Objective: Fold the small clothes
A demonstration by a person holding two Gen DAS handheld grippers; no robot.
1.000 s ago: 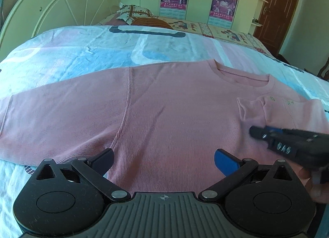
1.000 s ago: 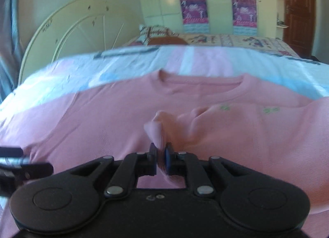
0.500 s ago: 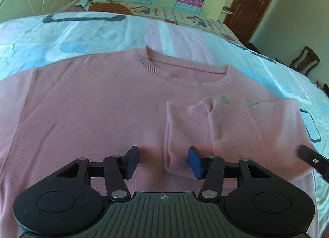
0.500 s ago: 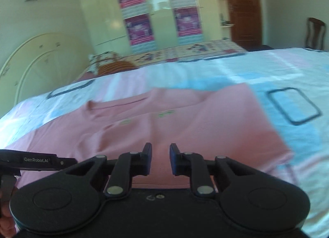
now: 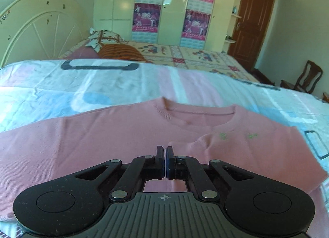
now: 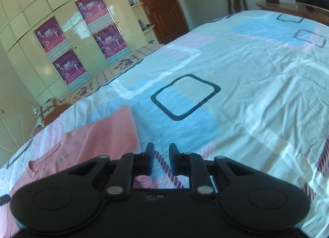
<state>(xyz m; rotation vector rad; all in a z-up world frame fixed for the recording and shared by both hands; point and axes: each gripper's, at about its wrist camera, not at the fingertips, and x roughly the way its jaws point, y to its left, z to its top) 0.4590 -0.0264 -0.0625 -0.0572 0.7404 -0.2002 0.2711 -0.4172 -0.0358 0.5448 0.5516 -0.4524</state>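
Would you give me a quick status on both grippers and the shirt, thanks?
Left gripper shut, empty, above pink shirt. Right gripper closing, nothing between jaws, over bedsheet. Shirt flat, one sleeve folded in. Nothing in the way.

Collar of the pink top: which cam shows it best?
Left wrist: the collar sits centred, its whole curve visible on the top. Right wrist catches it only at the frame's left edge, skewed and small.

Pink sweater lies flat on bed.

Matt ribbed pink knit sweater on creased cotton bedsheet
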